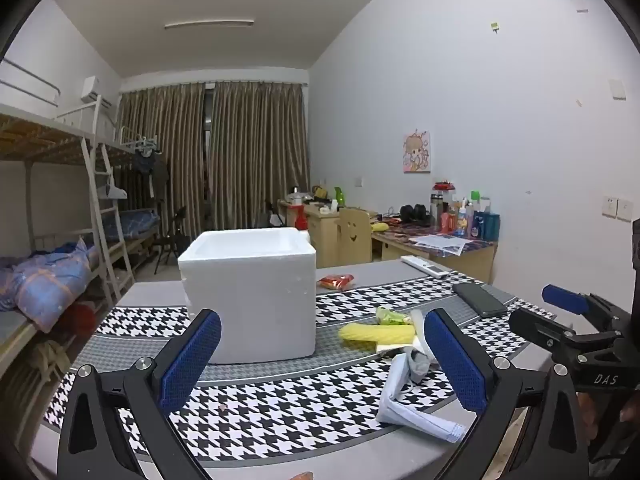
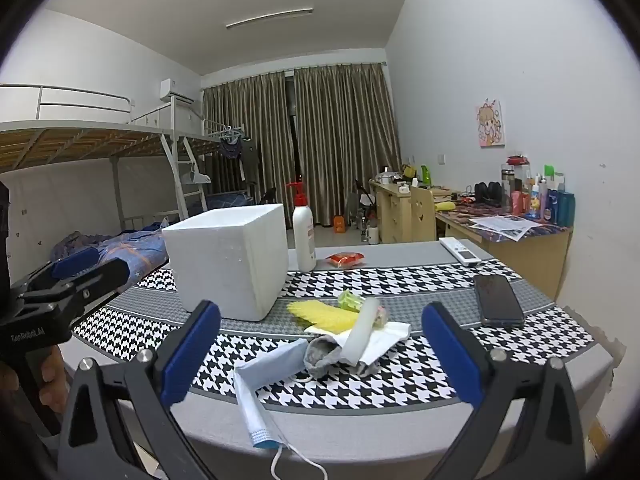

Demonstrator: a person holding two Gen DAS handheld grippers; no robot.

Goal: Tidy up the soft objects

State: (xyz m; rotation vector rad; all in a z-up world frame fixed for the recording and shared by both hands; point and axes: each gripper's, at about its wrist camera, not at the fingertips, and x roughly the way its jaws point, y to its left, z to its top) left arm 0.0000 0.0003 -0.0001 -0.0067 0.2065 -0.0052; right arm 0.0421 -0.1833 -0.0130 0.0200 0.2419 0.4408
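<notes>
A white foam box [image 1: 252, 296] [image 2: 230, 260] stands open-topped on the houndstooth tablecloth [image 1: 280, 412]. To its right lies a pile of soft things: a yellow cloth [image 1: 378, 334] [image 2: 324, 314], a green packet [image 1: 390, 316] [image 2: 350, 300], a white roll [image 2: 362, 332], white tissue [image 2: 390, 334], a grey sock [image 2: 320, 354] and a light blue face mask [image 1: 404, 396] [image 2: 260, 384]. My left gripper [image 1: 320, 360] is open and empty, above the table in front of the box. My right gripper [image 2: 320, 356] is open and empty, above the mask and sock.
A red snack packet [image 1: 336, 281] [image 2: 345, 259], a white pump bottle [image 2: 303, 236], a remote [image 1: 426, 266] [image 2: 460, 251] and a black phone [image 1: 478, 300] [image 2: 498, 300] lie on the table. Bunk beds stand at the left, cluttered desks at the right.
</notes>
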